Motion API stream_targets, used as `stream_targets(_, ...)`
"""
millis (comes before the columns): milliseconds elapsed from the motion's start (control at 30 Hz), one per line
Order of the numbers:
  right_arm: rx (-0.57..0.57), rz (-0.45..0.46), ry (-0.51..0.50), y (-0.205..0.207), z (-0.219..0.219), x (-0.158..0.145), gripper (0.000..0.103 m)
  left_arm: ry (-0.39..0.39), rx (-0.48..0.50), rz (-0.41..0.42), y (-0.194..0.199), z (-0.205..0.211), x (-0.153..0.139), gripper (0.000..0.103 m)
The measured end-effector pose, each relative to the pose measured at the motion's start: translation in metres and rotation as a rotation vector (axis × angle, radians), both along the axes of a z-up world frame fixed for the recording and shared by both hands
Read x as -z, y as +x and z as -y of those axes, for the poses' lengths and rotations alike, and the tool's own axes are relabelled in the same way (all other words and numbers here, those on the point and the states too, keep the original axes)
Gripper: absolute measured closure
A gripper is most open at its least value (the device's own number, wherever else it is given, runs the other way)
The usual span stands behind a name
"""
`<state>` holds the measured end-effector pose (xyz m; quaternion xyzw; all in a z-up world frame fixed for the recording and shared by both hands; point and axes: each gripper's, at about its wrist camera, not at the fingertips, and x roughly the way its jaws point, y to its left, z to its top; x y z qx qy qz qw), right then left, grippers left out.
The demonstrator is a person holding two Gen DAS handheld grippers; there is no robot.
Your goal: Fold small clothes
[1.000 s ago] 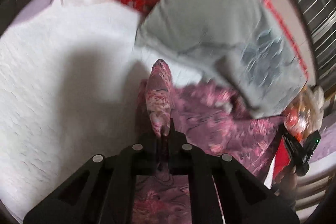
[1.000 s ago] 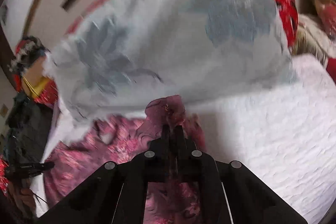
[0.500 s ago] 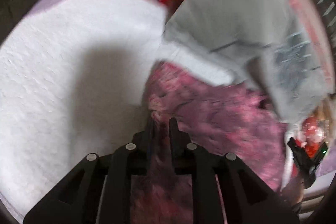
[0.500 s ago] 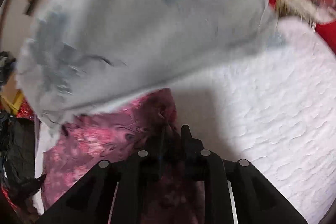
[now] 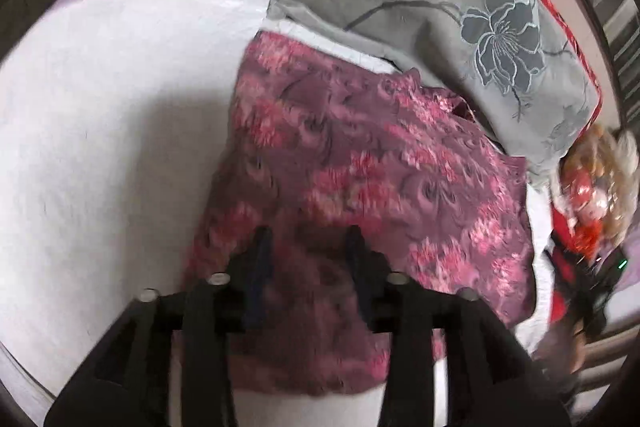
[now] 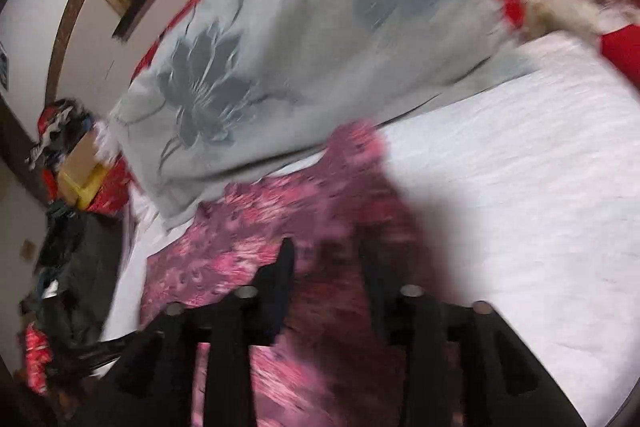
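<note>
While both jaws open | left gripper [image 5: 306,239], right gripper [image 6: 326,251] above garment [image 5: 360,163] | no legible writing

garment [image 5: 360,163]: purple-maroon with pink floral swirls, under the fingers
pillow [image 5: 440,7]: grey, dark flower outlined, beyond the fingers
bedspread [image 5: 112,99]: white

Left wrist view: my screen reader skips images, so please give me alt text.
A pink and purple floral garment lies spread on a white textured bedspread, with the left gripper above it, jaws opening and pinching nothing. A grey flower-printed pillow lies beyond.
</note>
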<state>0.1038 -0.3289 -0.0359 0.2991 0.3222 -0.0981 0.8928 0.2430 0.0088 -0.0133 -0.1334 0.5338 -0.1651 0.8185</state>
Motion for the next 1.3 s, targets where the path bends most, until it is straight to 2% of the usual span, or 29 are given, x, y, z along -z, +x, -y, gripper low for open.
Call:
stream_targets(67,0.057,-0.069,0.047,-0.013,0.012,0.02,0.04,0.026,0.0,-0.037,-0.006,0.007,0.016,0.058)
stream_targets(100,0.06,-0.107,0.094,-0.014,0.018,0.031,0.042,0.044,0.005,-0.045,-0.01,0.011,0.02,0.058)
stream_targets(133,0.032,-0.134,0.167,-0.017,0.021,0.045,0.051,0.066,0.01,-0.029,-0.014,0.013,0.021,0.057)
stream_targets(167,-0.005,-0.102,0.197,-0.02,0.022,0.044,0.094,0.093,0.021,-0.005,-0.017,0.016,0.018,0.055)
stream_targets(200,-0.023,-0.065,0.195,-0.024,0.019,0.039,0.099,0.112,0.03,0.0,-0.021,0.019,0.016,0.054)
stream_targets(267,-0.005,0.063,0.156,-0.044,0.018,0.019,0.099,0.126,0.031,-0.006,-0.023,0.019,0.016,0.051)
stream_targets(300,0.016,0.077,0.157,-0.05,0.02,0.018,0.1,0.131,0.03,-0.009,-0.023,0.019,0.019,0.049)
stream_targets(433,-0.009,-0.141,0.146,-0.043,0.026,0.052,0.099,0.156,0.035,-0.017,-0.024,0.016,0.021,0.048)
stream_targets(467,-0.005,-0.131,0.136,-0.047,0.026,0.05,0.098,0.164,0.039,-0.016,-0.026,0.017,0.017,0.048)
stream_targets(500,0.013,-0.124,0.121,-0.049,0.026,0.044,0.091,0.158,0.037,-0.008,-0.027,0.017,0.011,0.048)
stream_targets(567,0.052,-0.059,0.102,-0.052,0.032,0.024,0.091,0.082,0.038,0.027,-0.028,0.016,-0.003,0.048)
stream_targets(633,0.046,0.015,0.098,-0.041,0.034,0.009,0.086,0.035,0.04,0.064,-0.024,0.023,-0.018,0.048)
stream_targets(667,0.032,0.027,0.092,-0.029,0.032,0.003,0.082,0.03,0.035,0.086,-0.019,0.029,-0.024,0.046)
stream_targets(733,-0.005,0.029,0.066,-0.003,0.027,-0.008,0.08,0.048,0.014,0.113,-0.008,0.037,-0.026,0.044)
stream_targets(900,-0.032,0.065,0.038,0.051,0.013,-0.015,0.08,0.082,-0.03,0.058,0.026,0.049,0.006,0.044)
stream_targets(967,-0.018,0.029,0.045,0.073,0.01,0.0,0.077,0.088,-0.033,0.035,0.035,0.048,0.022,0.03)
stream_targets(1000,-0.015,-0.03,0.046,0.083,0.01,0.015,0.067,0.094,-0.031,0.058,0.035,0.047,0.022,0.026)
stream_targets(1033,-0.025,-0.14,0.042,0.095,0.013,0.037,0.066,0.121,-0.021,0.084,0.035,0.048,0.022,0.022)
stream_targets(1100,-0.009,-0.092,-0.021,0.091,0.008,0.032,0.067,0.152,0.009,0.102,0.034,0.052,0.02,0.021)
stream_targets(1167,-0.004,-0.147,-0.05,0.092,0.004,0.022,0.065,0.125,0.003,0.095,0.036,0.046,0.01,0.022)
stream_targets(1267,-0.001,-0.024,-0.069,0.073,-0.005,-0.002,0.065,0.022,-0.059,0.126,0.035,0.027,-0.007,0.022)
stream_targets(1300,0.004,0.002,-0.075,0.067,-0.008,-0.006,0.063,0.034,-0.069,0.131,0.036,0.026,-0.006,0.022)
